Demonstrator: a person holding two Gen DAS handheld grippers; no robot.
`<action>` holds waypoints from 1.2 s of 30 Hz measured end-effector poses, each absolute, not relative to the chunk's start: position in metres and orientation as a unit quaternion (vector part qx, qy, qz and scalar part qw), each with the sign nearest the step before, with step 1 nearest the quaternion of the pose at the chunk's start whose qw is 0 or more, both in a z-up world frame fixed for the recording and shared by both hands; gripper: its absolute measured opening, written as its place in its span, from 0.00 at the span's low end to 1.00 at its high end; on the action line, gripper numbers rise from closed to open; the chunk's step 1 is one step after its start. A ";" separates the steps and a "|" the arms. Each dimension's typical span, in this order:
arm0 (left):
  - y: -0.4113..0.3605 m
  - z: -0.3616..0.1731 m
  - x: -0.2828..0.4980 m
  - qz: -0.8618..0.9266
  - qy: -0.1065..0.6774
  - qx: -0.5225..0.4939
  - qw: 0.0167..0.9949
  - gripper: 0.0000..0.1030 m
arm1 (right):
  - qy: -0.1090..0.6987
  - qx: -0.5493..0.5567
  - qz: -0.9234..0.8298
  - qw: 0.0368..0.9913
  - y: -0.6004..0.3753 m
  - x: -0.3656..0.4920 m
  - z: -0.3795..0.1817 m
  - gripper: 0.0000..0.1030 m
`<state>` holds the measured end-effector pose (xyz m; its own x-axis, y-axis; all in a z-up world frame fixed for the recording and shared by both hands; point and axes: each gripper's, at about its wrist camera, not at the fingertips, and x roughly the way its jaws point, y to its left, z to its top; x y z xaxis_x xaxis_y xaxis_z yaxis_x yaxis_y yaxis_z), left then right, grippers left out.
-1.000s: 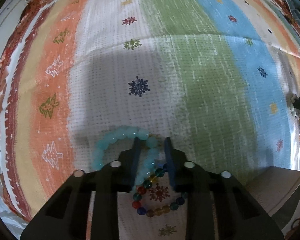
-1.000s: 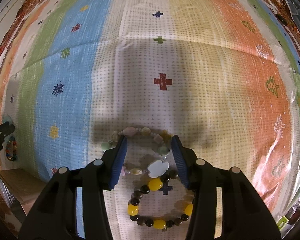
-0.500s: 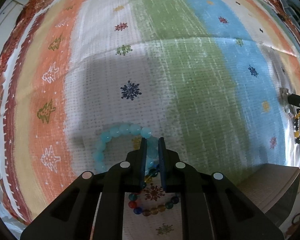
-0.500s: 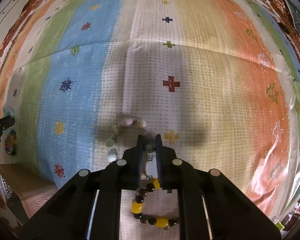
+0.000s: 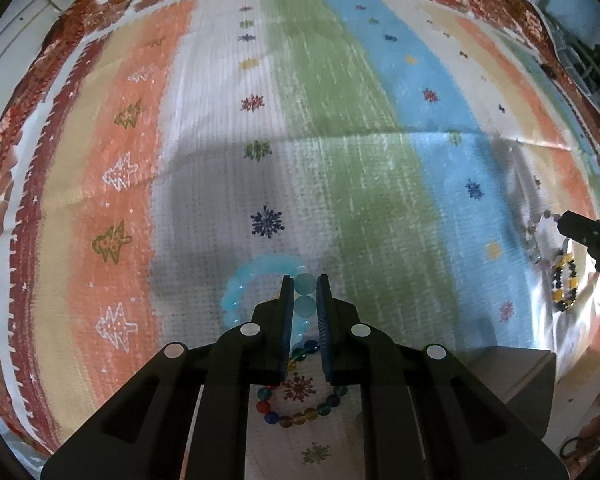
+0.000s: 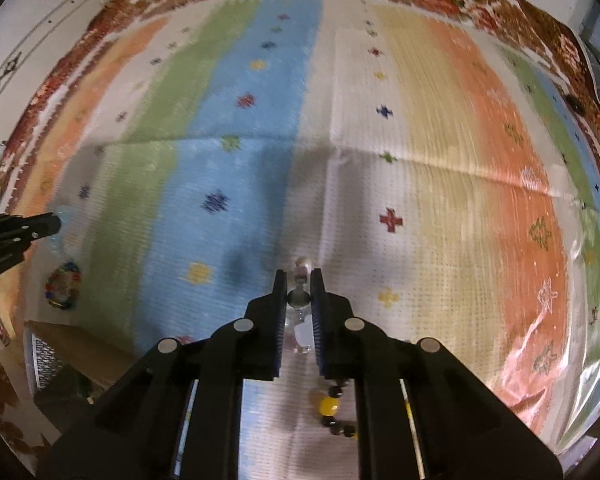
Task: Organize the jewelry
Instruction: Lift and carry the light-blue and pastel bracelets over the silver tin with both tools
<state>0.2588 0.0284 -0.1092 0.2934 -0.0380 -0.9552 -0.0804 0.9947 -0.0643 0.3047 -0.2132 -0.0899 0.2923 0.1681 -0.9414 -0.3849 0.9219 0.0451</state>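
Note:
My left gripper point(image 5: 303, 280) is shut on the light-blue bead bracelet point(image 5: 244, 276), whose loop hangs out to the left of the fingers. A multicoloured bead bracelet point(image 5: 300, 410) lies on the striped cloth just below it. My right gripper point(image 6: 299, 274) is shut on the pastel stone bracelet point(image 6: 300, 298), with a white charm between the fingers. The black-and-yellow bead bracelet point(image 6: 328, 406) lies on the cloth under the right gripper; it also shows at the right in the left wrist view point(image 5: 564, 284).
A striped cloth point(image 5: 360, 160) with small motifs covers the table. A brown cardboard box point(image 5: 512, 380) stands at the near edge between the two grippers, also in the right wrist view point(image 6: 76, 348). Each gripper shows at the edge of the other's view.
Both grippers closed from open, the left on the light-blue bracelet and the right on the pastel bracelet. Both have since risen away from the cloth with their bracelets.

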 end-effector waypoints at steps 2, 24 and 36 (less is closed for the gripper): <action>0.028 -0.104 0.256 0.008 0.588 -0.053 0.807 0.11 | 0.559 -0.085 0.185 0.804 -0.209 0.301 -0.083 0.13; 0.017 -0.059 0.226 -0.015 0.522 -0.086 0.848 0.11 | 0.505 -0.028 0.235 0.830 -0.184 0.266 -0.037 0.13; 0.010 -0.037 0.215 -0.030 0.485 -0.103 0.868 0.11 | 0.452 -0.018 0.303 0.839 -0.165 0.245 -0.008 0.13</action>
